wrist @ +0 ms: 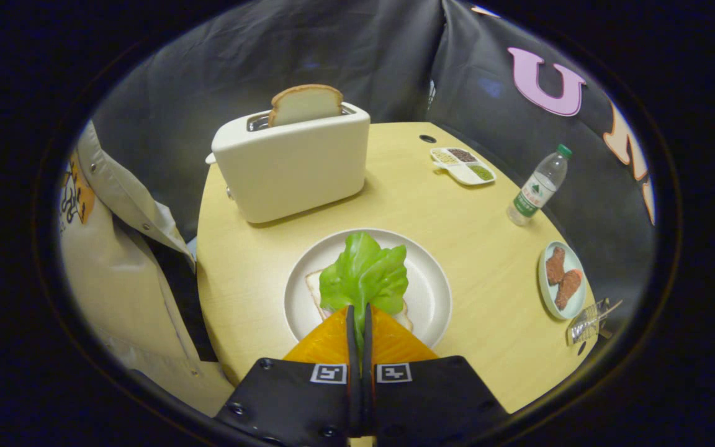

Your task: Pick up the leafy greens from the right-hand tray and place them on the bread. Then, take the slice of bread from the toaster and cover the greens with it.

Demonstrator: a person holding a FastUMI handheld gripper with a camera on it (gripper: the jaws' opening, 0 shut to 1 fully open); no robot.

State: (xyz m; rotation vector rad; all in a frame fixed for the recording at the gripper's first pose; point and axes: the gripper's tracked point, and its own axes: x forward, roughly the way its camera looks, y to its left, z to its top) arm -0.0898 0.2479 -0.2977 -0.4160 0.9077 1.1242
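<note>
Round worktop point(258, 261) with its contents. The white plate point(429, 292) sits near the worktop's 6 o'clock edge, with bare wood around it on all sides. The toaster point(289, 167) stands at 11 o'clock from the plate, a bread slice point(306, 102) upright in its slot. A compartment dish point(463, 164) lies at 1 o'clock, a water bottle point(539, 186) at 2 o'clock, and a small plate of browned pieces point(562, 279) at 3 o'clock by the rim. The claw point(359, 316), nearly closed, pinches the stem of the leafy greens point(364, 276), which lie on the bread point(315, 287) on the plate.
</note>
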